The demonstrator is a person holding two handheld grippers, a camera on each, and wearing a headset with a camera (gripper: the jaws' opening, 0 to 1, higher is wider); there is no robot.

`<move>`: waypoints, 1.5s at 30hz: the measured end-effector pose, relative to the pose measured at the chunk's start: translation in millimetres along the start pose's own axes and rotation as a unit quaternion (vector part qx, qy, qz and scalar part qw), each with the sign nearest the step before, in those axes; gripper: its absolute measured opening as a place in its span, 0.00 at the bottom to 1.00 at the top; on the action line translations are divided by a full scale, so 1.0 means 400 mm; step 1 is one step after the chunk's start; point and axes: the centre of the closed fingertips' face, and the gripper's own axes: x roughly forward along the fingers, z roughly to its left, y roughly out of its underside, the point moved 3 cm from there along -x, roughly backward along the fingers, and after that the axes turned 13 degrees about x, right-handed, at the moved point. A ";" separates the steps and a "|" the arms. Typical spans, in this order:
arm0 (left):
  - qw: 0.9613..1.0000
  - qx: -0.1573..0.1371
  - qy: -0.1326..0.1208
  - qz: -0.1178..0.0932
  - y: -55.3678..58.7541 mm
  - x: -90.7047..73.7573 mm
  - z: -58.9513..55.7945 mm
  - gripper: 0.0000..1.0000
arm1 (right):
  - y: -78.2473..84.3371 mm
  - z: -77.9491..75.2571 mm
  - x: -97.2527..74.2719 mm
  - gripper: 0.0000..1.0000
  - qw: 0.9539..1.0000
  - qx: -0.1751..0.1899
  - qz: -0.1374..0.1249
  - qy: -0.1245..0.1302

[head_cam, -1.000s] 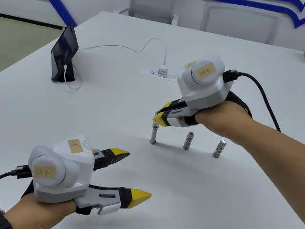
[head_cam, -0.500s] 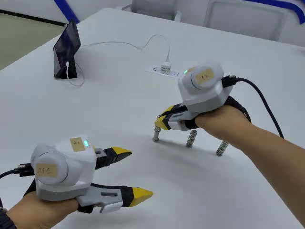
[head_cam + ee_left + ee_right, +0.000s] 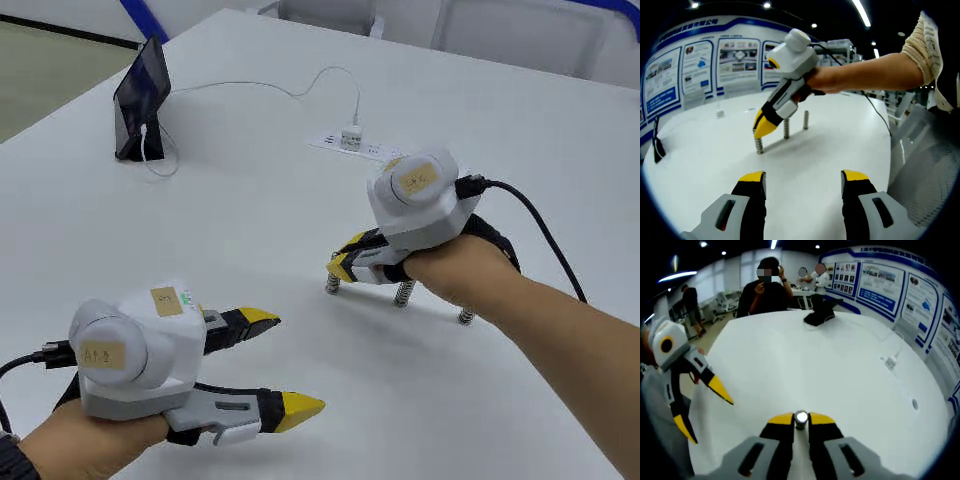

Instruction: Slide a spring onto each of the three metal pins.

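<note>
Three metal pins stand in a row on the white table [image 3: 230, 220]. My right gripper [image 3: 345, 264] sits low over the leftmost pin [image 3: 332, 284], its jaws shut on the spring around that pin. The pin's round top [image 3: 801, 416] shows between the yellow tips of the right gripper [image 3: 801, 420]. Coils of this spring [image 3: 759, 145] show under the tips. The middle pin [image 3: 403, 292] and the right pin [image 3: 466, 316] each carry a spring. My left gripper [image 3: 280, 362] hovers open and holds nothing near the front left, well apart from the pins; its jaws [image 3: 804, 176] point toward them.
A tablet on a stand [image 3: 140, 98] is at the far left, with a white cable running to a power strip [image 3: 352, 146] behind the pins. The right gripper's black cable [image 3: 545, 230] trails right. People stand beyond the table's far edge [image 3: 765, 290].
My right gripper has gone down along the leftmost pin, closer to the table. The left gripper has stayed about where it was, still open.
</note>
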 end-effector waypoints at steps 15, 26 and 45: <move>1.000 -0.001 -0.004 0.000 0.002 -0.002 0.011 0.62 | 0.020 -0.006 0.019 0.14 1.000 0.000 0.012 0.004; 1.000 0.003 -0.013 0.001 -0.006 -0.010 0.027 0.63 | 0.024 0.000 -0.008 0.19 1.000 0.000 0.003 0.008; 1.000 0.004 -0.027 -0.003 -0.025 -0.020 0.037 0.68 | 0.072 0.041 -0.105 0.23 0.999 0.029 -0.040 0.015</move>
